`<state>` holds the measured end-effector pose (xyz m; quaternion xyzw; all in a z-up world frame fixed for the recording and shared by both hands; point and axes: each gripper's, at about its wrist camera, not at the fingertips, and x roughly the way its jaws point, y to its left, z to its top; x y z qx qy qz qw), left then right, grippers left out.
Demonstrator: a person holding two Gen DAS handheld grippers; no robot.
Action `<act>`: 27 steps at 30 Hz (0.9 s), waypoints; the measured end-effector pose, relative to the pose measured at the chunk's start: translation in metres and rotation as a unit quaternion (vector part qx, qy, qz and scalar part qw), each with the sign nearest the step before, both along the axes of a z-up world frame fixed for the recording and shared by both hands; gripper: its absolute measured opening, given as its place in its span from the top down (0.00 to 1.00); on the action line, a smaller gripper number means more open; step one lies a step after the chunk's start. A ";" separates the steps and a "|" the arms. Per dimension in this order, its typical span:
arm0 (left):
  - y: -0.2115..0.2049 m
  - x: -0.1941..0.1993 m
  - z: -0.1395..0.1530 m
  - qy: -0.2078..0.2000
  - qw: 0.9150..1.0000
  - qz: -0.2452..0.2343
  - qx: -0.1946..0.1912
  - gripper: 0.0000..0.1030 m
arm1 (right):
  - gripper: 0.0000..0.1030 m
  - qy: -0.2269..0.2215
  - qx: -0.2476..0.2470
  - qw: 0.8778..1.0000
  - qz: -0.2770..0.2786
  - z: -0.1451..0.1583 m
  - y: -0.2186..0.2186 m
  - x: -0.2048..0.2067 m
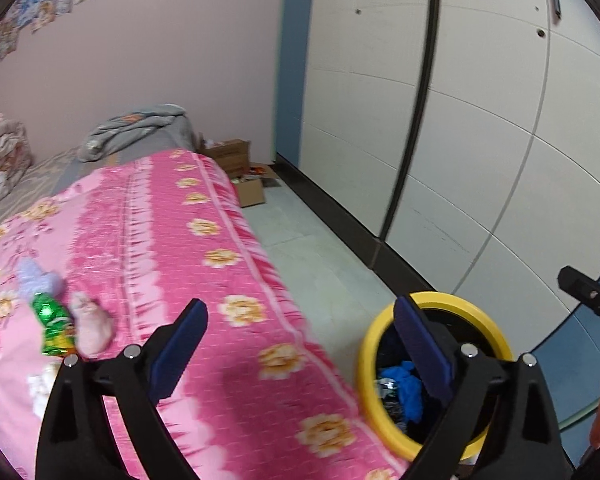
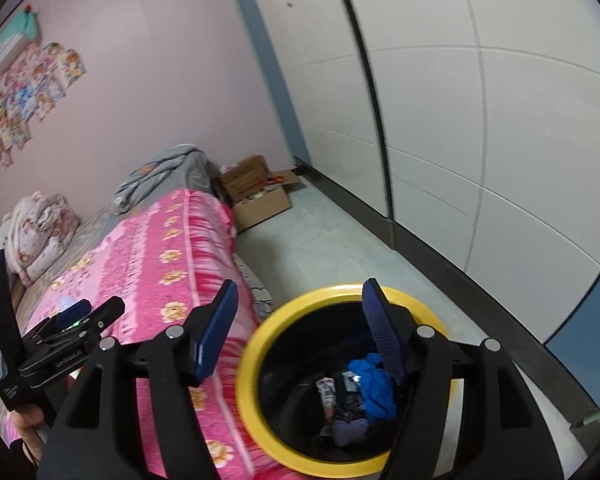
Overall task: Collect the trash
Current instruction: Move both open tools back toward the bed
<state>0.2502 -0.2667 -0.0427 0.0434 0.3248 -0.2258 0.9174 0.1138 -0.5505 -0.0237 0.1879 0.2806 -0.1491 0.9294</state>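
You are working with two matching black claws.
Your left claw [image 1: 300, 348] is showing matte black angled arms, round silver screws at the pivots and ribbed dark blue pads [image 1: 178, 354] on both fingers. Your right claw [image 2: 298, 334] is showing the same black frame, silver screws and blue pads [image 2: 216, 332]. Small white lettering is running along the left claw's black body in the right wrist view.

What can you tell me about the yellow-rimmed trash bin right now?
The trash bin is round, with a thick glossy yellow rim, plastic by the look, and a dark inside. It stands upright and uncovered on the pale floor, close against the side of the bed with the pink floral bedspread. Inside lie a crumpled blue piece, a printed wrapper and darker scraps. Neither gripper touches it.
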 end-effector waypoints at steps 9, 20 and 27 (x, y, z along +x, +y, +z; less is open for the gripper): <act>0.084 0.009 0.020 -0.018 0.998 0.065 -0.008 0.12 | 0.35 -0.016 -0.022 0.997 0.073 0.026 0.068 0.016; 0.193 0.038 0.033 -0.033 0.987 0.156 -0.003 0.12 | 0.33 -0.010 -0.033 0.978 0.204 0.024 0.165 0.053; 0.256 0.073 0.023 -0.024 0.978 0.206 -0.001 0.12 | 0.33 0.017 -0.035 0.954 0.298 -0.006 0.239 0.084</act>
